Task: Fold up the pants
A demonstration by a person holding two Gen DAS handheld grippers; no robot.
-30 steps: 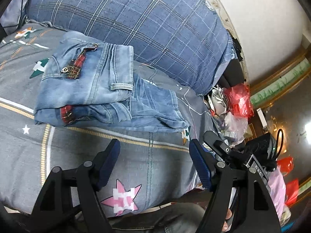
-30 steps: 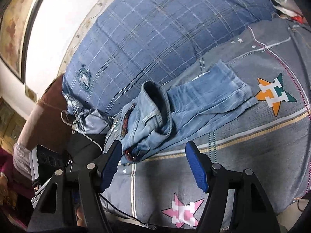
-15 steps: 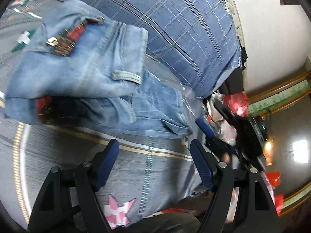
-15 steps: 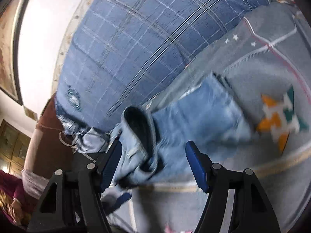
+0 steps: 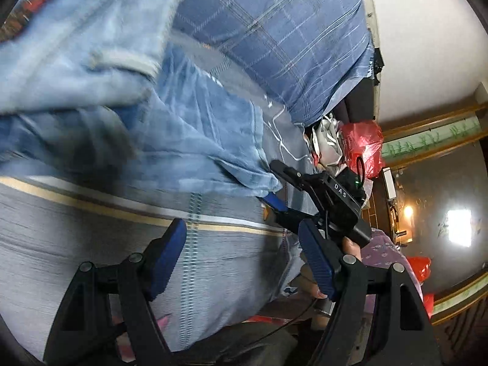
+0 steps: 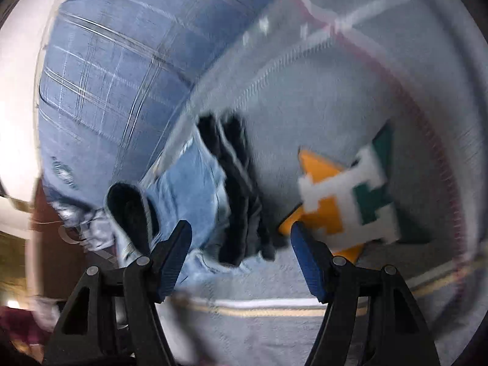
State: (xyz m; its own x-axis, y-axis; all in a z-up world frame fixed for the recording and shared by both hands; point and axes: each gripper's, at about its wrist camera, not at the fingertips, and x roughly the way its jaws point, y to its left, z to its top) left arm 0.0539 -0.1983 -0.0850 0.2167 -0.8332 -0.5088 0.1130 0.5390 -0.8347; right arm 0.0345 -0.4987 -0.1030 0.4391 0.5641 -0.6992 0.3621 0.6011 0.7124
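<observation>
Folded jeans (image 6: 195, 189) lie just ahead of the right hand-held gripper (image 6: 241, 259), jaws closing, nothing pinched; left hand-held gripper (image 5: 242, 256) spread.

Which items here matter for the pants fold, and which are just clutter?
In the job:
- jeans
- left claw, open
- right claw, closing, no cloth pinched yet

Lying about:
- plaid pillow
- star-print bedspread
- red plastic bag

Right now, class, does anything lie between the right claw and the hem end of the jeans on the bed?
Nothing visible does. The right claw has its closing jaws astride the jeans' hem end, with only bedsheet around. The picture is blurred.
</observation>
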